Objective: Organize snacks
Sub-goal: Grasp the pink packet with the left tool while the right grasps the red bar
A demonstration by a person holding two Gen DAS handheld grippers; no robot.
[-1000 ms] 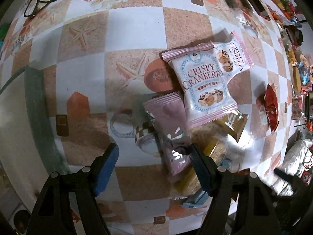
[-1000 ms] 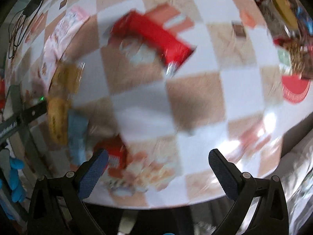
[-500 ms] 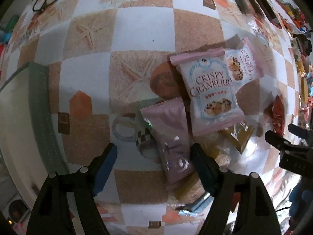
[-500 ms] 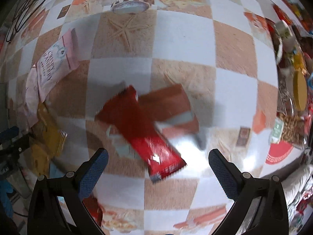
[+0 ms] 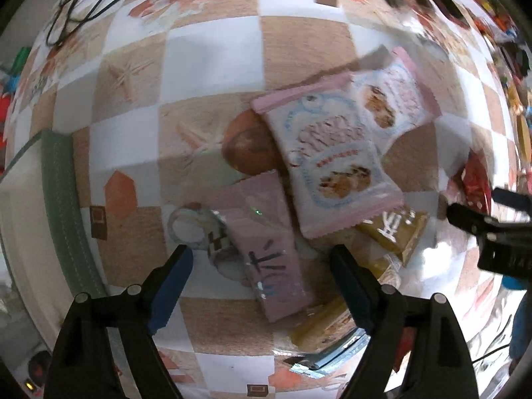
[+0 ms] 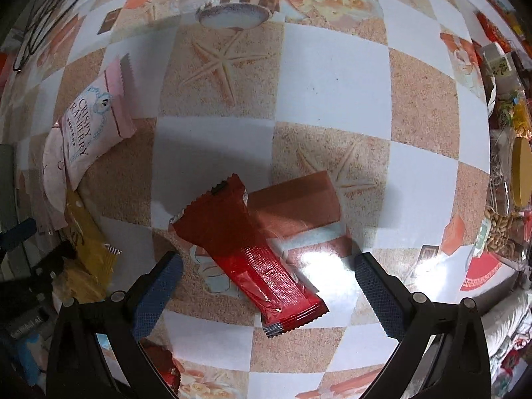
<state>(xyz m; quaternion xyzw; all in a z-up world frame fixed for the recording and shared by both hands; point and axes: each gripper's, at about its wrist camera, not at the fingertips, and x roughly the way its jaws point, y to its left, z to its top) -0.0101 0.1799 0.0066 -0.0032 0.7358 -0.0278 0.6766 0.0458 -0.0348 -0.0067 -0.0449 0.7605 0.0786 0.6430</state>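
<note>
The left claw (image 5: 259, 274) hangs over a small heap of snacks on the checkered surface (image 5: 212, 50) with starfish pictures; its jaws have just been opening and stand wide, with the mauve foil packet (image 5: 266, 242) lying between them but pressed by neither pad. Just beside this packet lies a pink-and-white cranberry biscuit packet (image 5: 335, 173), which overlaps a second packet of the same kind (image 5: 392, 99), and yellow wrappers (image 5: 395, 232) stick out from under the heap. The right claw (image 6: 266, 276) is also wide and holds nothing; it stands above a long red foil snack bar (image 6: 252, 249) that lies flat and slanted on the surface, well apart from the heap. The step in hand seems to be the gathering of the loose snacks into one group. For the next move, the right claw probably must come down and close across the narrow width of the red bar, because the wrapper is thin and smooth and could slip away.
</note>
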